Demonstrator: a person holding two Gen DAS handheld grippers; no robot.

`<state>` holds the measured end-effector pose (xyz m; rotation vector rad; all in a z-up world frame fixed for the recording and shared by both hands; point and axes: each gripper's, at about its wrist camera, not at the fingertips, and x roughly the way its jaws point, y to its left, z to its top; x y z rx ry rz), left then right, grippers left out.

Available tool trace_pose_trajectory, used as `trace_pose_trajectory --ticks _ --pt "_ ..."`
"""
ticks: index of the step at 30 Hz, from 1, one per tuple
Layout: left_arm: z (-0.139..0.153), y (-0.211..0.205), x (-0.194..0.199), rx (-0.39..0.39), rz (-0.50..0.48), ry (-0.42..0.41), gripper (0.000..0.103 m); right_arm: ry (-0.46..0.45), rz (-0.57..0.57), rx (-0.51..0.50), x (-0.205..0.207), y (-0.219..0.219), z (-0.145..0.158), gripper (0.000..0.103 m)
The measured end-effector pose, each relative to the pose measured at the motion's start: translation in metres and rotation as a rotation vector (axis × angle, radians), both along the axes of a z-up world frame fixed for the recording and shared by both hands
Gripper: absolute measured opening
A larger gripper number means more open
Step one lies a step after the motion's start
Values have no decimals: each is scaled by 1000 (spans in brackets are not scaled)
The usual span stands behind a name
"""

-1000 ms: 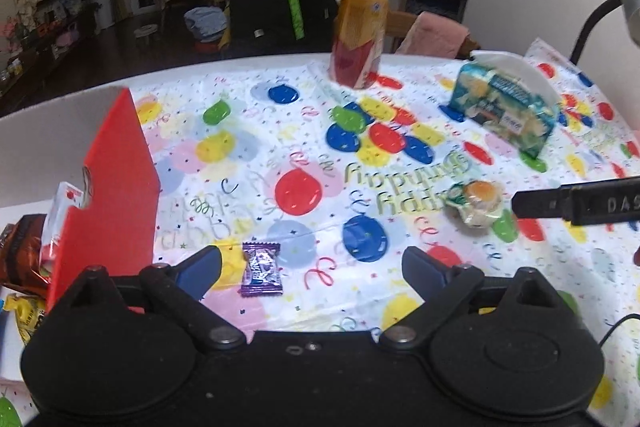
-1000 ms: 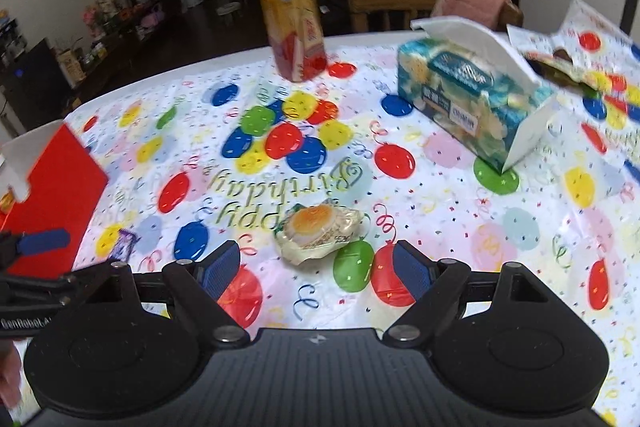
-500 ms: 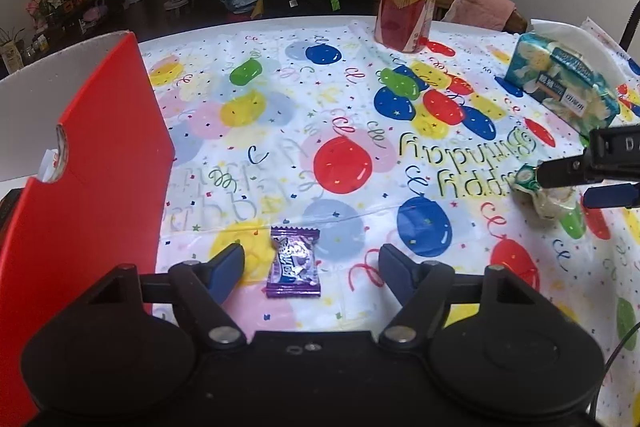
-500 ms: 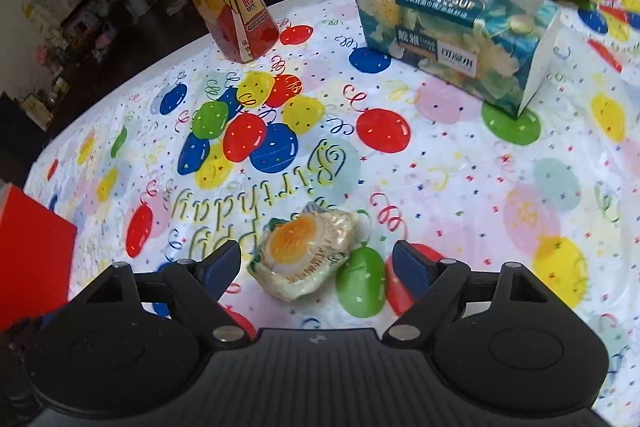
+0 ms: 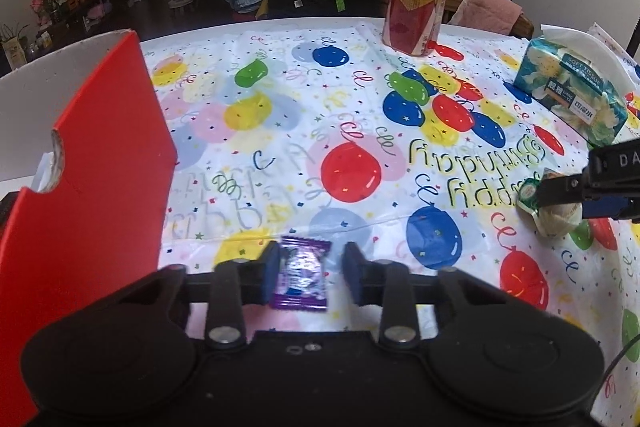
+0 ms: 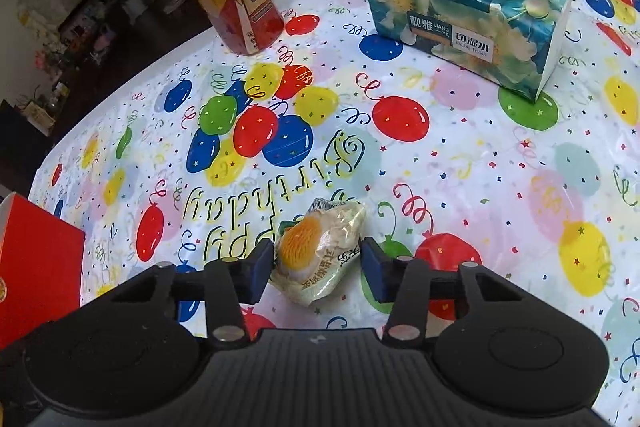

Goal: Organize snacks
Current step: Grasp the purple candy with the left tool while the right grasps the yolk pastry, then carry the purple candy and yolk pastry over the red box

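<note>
The left gripper stood spread around the purple candy on the tablecloth, while the right gripper bracketed the egg-yolk pastry packet, apparently touching but not squeezing. Each needed to close centred (wrappers slip easily) before lifting toward the red box.

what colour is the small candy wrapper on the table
Purple candy wrapper, clearest in the left wrist view.

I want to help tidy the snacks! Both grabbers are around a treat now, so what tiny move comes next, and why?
Probably squeeze both shut. The left gripper has the purple candy between its open fingers, and the right gripper straddles the egg-yolk snack. Both treats lie flat on the tablecloth, so gripping comes before lifting.
</note>
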<state>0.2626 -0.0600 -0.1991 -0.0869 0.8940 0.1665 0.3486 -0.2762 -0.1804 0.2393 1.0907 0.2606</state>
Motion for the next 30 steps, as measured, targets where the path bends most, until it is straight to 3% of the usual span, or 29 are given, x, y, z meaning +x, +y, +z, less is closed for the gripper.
trace_pose_trajectory --ticks 4,12,20,30 --pt "1 1 -2 -3 -4 0 21 -12 11 -10 -5 1 2 43" --pt "3 2 -10 -29 -14 14 20 -43 64 -33 -22 4 8 40" --pt "13 -2 -30 -69 -42 17 19 -93 157 -81 -58 6 25 35" --pt "36 -4 -66 -127 -89 18 19 -126 236 -65 -110 12 46 32"
